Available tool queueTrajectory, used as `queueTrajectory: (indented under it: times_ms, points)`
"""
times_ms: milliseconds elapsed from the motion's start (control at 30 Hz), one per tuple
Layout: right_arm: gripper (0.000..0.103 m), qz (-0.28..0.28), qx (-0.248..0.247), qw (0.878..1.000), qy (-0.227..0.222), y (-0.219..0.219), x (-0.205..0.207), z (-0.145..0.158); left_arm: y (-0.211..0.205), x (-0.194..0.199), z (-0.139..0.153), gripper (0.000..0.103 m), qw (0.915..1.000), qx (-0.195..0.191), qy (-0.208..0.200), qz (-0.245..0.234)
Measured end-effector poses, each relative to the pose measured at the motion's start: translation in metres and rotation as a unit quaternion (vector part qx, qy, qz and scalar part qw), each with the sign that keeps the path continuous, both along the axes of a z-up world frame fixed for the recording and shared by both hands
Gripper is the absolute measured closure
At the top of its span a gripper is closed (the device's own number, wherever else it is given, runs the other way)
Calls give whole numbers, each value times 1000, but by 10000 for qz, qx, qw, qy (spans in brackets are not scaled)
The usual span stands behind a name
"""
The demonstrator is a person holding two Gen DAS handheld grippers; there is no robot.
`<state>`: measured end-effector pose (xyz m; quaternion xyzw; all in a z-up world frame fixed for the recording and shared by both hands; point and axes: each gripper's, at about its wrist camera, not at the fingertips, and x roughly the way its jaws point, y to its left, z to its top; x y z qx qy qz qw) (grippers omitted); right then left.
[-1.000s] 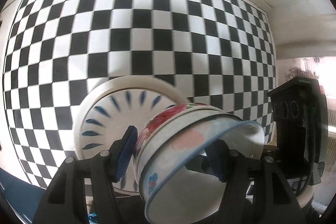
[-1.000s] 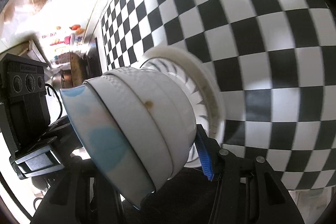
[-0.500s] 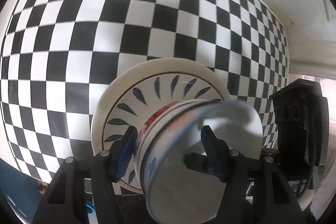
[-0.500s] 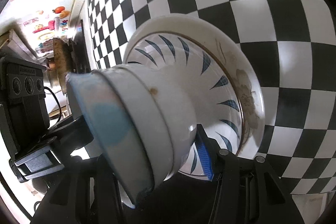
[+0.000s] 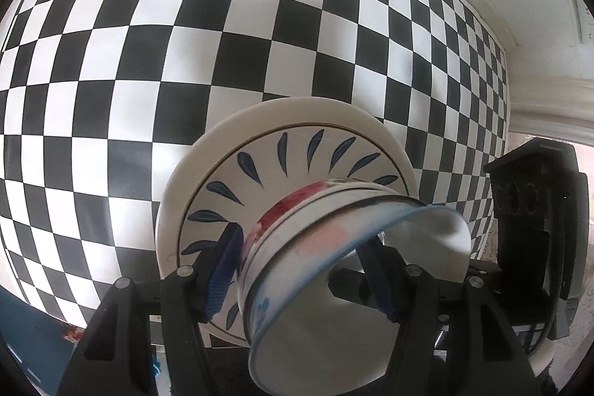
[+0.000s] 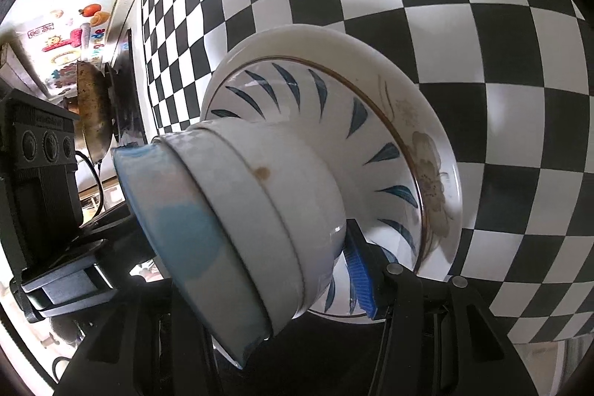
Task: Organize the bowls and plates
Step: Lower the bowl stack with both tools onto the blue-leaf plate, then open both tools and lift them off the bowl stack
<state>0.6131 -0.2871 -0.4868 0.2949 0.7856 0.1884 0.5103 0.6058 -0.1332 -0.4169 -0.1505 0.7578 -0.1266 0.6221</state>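
Note:
A stack of nested bowls (image 5: 334,247), the top one blue-rimmed and one lower down red-flowered, is tilted between both grippers. My left gripper (image 5: 300,247) is shut on the stack's wall, one blue pad (image 5: 222,270) outside and the other inside. My right gripper (image 6: 252,240) is shut on the opposite side of the bowl stack (image 6: 260,210); its right pad (image 6: 356,270) presses the outside and its left finger is hidden inside. The stack's base meets a blue-leaf plate (image 5: 260,166) that lies on a larger white plate (image 5: 193,173). Whether it rests there I cannot tell.
The plates lie on a black-and-white checkered cloth (image 5: 148,43). A brown pan (image 6: 92,114) stands at the far left in the right wrist view, below a wall with stickers. A white wall and trim (image 5: 538,6) border the cloth at the right in the left wrist view.
Both grippers came down with the bowl stack onto the plates, which now fill more of each view. Over the last half second almost nothing has shifted.

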Motion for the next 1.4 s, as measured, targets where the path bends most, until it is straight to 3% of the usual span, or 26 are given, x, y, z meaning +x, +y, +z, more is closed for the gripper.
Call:
queueTrajectory:
  times_ms: [467, 767, 967, 1200, 1267, 1333, 1400]
  points:
    - [51, 134, -246, 9995, -167, -1, -1, 8, 0, -1, 8, 44, 9999, 53, -149, 13]
    - [51, 248, -508, 9969, -552, -3, 0, 37, 1, -3, 26, 44, 9985, 303, -466, -18]
    - [51, 457, -1002, 9877, -1112, -4, 2, 73, 5, -11, 50, 44, 9924, 760, -967, -63]
    - [50, 702, -1881, 9627, -1814, -4, -7, 119, 7, -25, 74, 42, 9806, 1330, -1434, -108]
    - [41, 663, -2063, 9559, -1982, -7, -10, 131, 10, -31, 83, 41, 9757, 1473, -1619, -108]
    - [11, 599, -2227, 9487, -2164, -10, -14, 145, 12, -34, 92, 37, 9717, 1549, -1781, -79]
    - [7, 507, -2412, 9404, -2342, -13, -18, 158, 15, -37, 98, 24, 9679, 1598, -1938, -27]
